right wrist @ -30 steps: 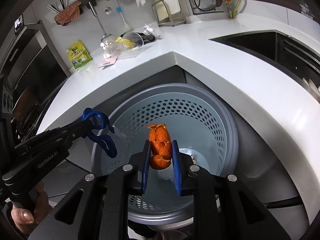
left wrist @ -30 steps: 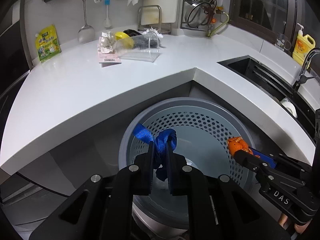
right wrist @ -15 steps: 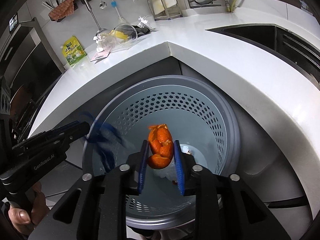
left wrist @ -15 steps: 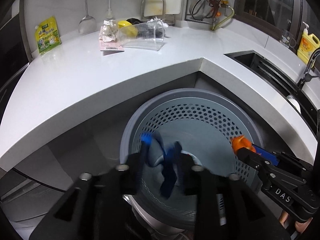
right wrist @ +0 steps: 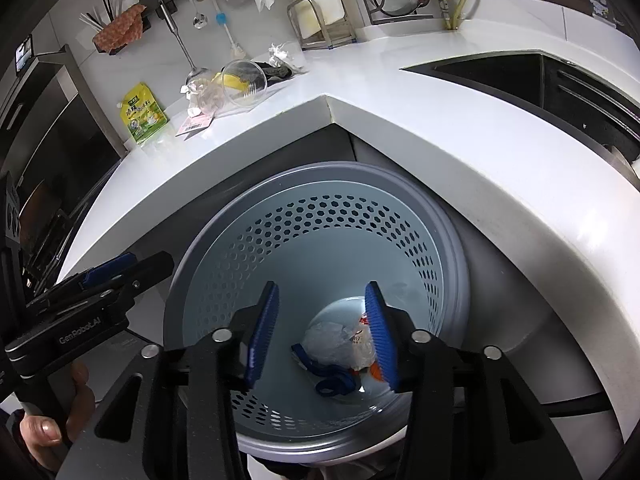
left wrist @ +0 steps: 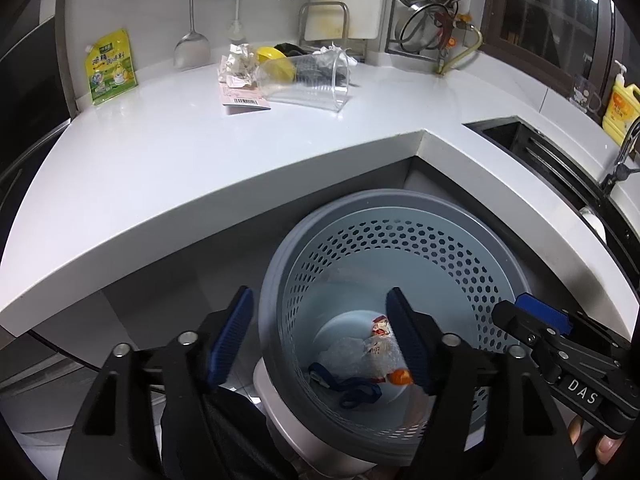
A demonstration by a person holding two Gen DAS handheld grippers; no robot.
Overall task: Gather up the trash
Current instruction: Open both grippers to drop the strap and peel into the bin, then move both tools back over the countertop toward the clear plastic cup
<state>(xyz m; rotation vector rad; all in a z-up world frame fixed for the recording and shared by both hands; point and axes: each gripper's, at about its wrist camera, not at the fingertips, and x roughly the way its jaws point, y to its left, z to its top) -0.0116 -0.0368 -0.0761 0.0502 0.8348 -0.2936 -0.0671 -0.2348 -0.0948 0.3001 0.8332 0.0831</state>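
A grey perforated bin (left wrist: 392, 216) (right wrist: 320, 184) stands below the counter corner. On its bottom lie a blue strap (left wrist: 352, 386) (right wrist: 334, 382), an orange peel (left wrist: 398, 377) (right wrist: 375, 370), clear plastic (left wrist: 344, 358) (right wrist: 324, 338) and a wrapper. My left gripper (left wrist: 320, 336) is open and empty over the bin's left rim. My right gripper (right wrist: 322, 328) is open and empty over the bin's middle; it also shows in the left wrist view (left wrist: 536, 316). More trash sits on the counter: a clear plastic cup (left wrist: 308, 82) (right wrist: 244, 84), crumpled paper (left wrist: 238, 66) and a barcode label (left wrist: 246, 102).
A white L-shaped counter (left wrist: 200, 148) (right wrist: 460, 112) wraps the bin. A yellow-green pouch (left wrist: 110, 66) (right wrist: 144, 114) leans on the wall. A sink (left wrist: 552, 156) (right wrist: 540, 80) lies right, with a yellow soap bottle (left wrist: 620, 108). Utensils and a rack hang at the back.
Both grippers opened. The blue strap fell from the left gripper and the orange peel from the right; both now lie on the bin's bottom.
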